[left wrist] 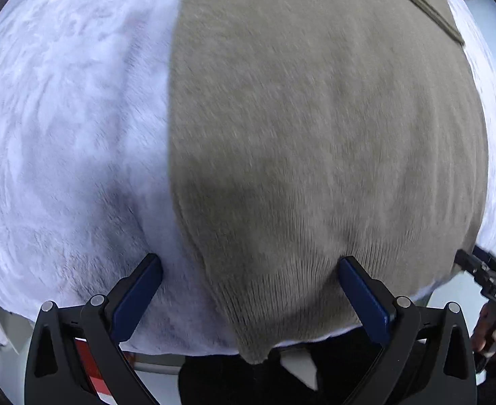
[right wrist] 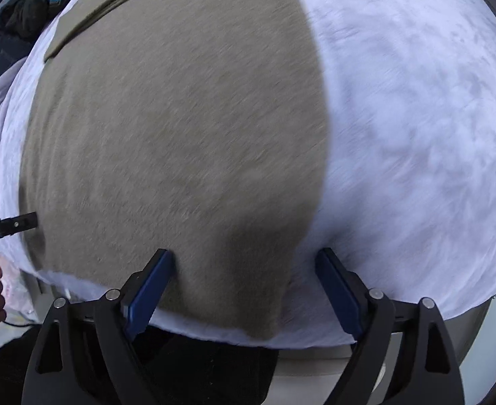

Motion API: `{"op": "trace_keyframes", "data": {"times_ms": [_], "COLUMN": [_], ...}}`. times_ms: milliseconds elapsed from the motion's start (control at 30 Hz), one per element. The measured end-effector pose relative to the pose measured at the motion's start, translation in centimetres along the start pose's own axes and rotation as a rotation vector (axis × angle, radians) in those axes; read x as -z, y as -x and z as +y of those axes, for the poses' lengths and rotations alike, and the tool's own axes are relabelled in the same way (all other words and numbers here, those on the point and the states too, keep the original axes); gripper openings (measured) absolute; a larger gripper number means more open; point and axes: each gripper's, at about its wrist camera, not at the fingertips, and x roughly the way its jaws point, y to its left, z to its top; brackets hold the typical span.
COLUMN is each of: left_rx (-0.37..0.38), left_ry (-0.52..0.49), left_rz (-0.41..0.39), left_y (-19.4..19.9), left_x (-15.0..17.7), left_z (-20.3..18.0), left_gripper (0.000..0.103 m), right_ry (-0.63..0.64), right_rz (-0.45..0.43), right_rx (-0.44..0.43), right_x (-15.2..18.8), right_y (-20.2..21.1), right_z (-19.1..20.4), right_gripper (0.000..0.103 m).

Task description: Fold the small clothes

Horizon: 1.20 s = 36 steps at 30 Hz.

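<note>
Two grippers, both spread wide and gripping nothing right now. The left gripper (left wrist: pixel 250 266) hangs over the near left corner of the garment (left wrist: pixel 315 135), one pad over the white fleece blanket (left wrist: pixel 62 118) and the other over the cloth. The right gripper (right wrist: pixel 244 260) does the mirror thing at the near right corner of the same garment (right wrist: pixel 180 118), straddling its edge over the blanket (right wrist: pixel 416 101).

It's a tan ribbed knit lying flat on that blanket on the table, with a darker band or folded edge at the far end. The near hem droops a bit over the blanket's front edge.

My guess on handling: light, soft, totally floppy, a bit stretchy. It'll sag wherever it isn't held. The fuzzy blanket probably drags on it, so lift instead of sliding. I'd pinch the two near corners right at the hem, catching only the knit and not the fleece underneath.
</note>
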Motion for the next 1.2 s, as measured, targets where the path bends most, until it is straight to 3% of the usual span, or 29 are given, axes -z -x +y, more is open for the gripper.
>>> {"op": "trace_keyframes", "data": {"times_ms": [167, 233, 333, 433, 533, 600, 767, 800, 867, 933, 967, 1000, 1067, 1100, 1200], "left_rx": [-0.095, -0.139, -0.145, -0.123, -0.124, -0.115, -0.086, -0.089, -0.084, -0.064, -0.058, -0.047, -0.005, 0.021, 0.052], "left_ry": [0.000, 0.005, -0.002, -0.001, -0.013, -0.019, -0.027, -0.027, -0.039, -0.058, -0.065, -0.070, -0.063, -0.053, -0.052], "left_rz": [-0.012, -0.051, -0.117, -0.102, -0.100, -0.104, -0.101, -0.096, -0.080, -0.072, -0.071, -0.069, -0.053, -0.043, -0.041], "left_y": [-2.7, -4.5, -4.1, -3.8, -4.3, -4.3, -4.2, -3.9, -3.7, -1.9, -1.6, -1.3, -1.0, -0.4, 0.8], "left_x": [1.2, -0.9, 0.2, 1.8, 0.7, 0.8, 0.9, 0.8, 0.7, 0.3, 0.4, 0.6, 0.5, 0.6, -0.1], "left_z": [-2.7, -7.6, -11.5, -10.5, -10.3, -10.4, -9.3, -8.6, -9.1, -9.1, -9.1, -8.9, -8.6, -8.3, -7.8], "left_gripper": [0.103, 0.103, 0.103, 0.103, 0.103, 0.103, 0.103, 0.101, 0.089, 0.074, 0.068, 0.054, 0.022, 0.015, 0.010], "right_ry": [0.013, -0.039, -0.063, -0.053, -0.064, -0.053, -0.053, -0.044, -0.018, -0.006, -0.014, -0.031, -0.053, -0.048, -0.029], "right_rz": [-0.015, -0.013, -0.006, 0.002, 0.008, 0.020, 0.016, 0.021, 0.024, 0.022, 0.026, 0.030, 0.039, 0.043, 0.044], "right_rx": [0.011, -0.020, -0.048, -0.041, -0.052, -0.031, -0.029, -0.028, -0.017, -0.039, -0.076, -0.123, -0.185, -0.194, -0.229], "right_x": [2.0, 1.9, 1.3, 0.9, 0.2, -1.4, -1.5, -1.9, -2.1, -2.4, -2.6, -2.9, -3.1, -3.1, -3.2], "right_y": [-0.5, -0.4, -0.2, -0.4, -1.3, -2.7, -3.1, -3.2, -2.8, -1.8, -1.2, -0.8, -0.5, -0.5, 0.2], "right_z": [0.8, 0.3, -0.3, -0.5, -0.4, 1.5, 2.3, 1.9, 2.0, 2.5, 2.5, 2.5, 2.2, 2.2, 1.5], "right_gripper": [0.090, 0.090, 0.090, 0.093, 0.103, 0.103, 0.103, 0.100, 0.086, 0.050, 0.038, 0.018, 0.014, 0.013, 0.012]}}
